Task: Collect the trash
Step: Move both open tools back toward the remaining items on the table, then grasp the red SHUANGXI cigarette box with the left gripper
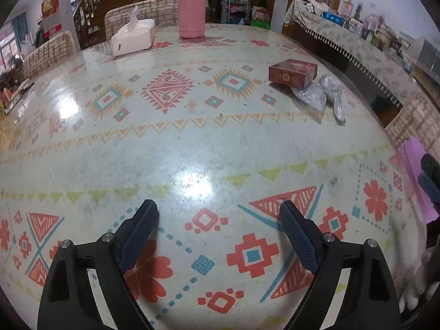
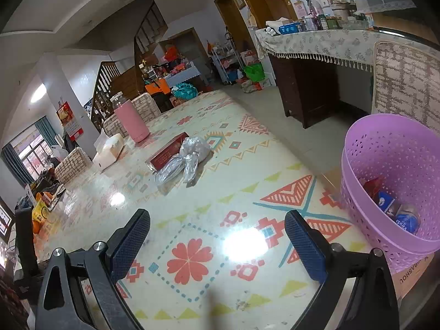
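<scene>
Cut off at the right edge of the left wrist view: a purple basket (image 1: 412, 165), only a sliver showing, with a dark gripper part in front of it. Hidden at the bottom of that basket in the right wrist view: most of the discarded packaging (image 2: 396, 206), a blue carton and a red wrapper partly legible, the rest too jumbled to name. Blurred along the bottom edge of the right wrist view, a pale smear of uncertain nature.

Left gripper (image 1: 218, 211): jaws spread wide, nothing between them, ribbed dark-blue pads hovering over the glossy patterned tablecloth (image 1: 192, 143). Right gripper (image 2: 217, 220): likewise spread apart and holding nothing.

Well ahead and to the right of the left gripper, a crumpled clear plastic bag (image 1: 324, 93), thin and wrinkled, touching a flat red cardboard box (image 1: 293, 73). Ahead and slightly left of the right gripper, the same bag (image 2: 189, 156) lying against the box (image 2: 167, 151). Just to the right of the right gripper, the basket (image 2: 390, 148), round, perforated plastic, standing beside the table edge.

Far ahead of both: a smooth pink cylindrical flask (image 1: 192, 8) and a soft white tissue pack (image 1: 133, 37).
</scene>
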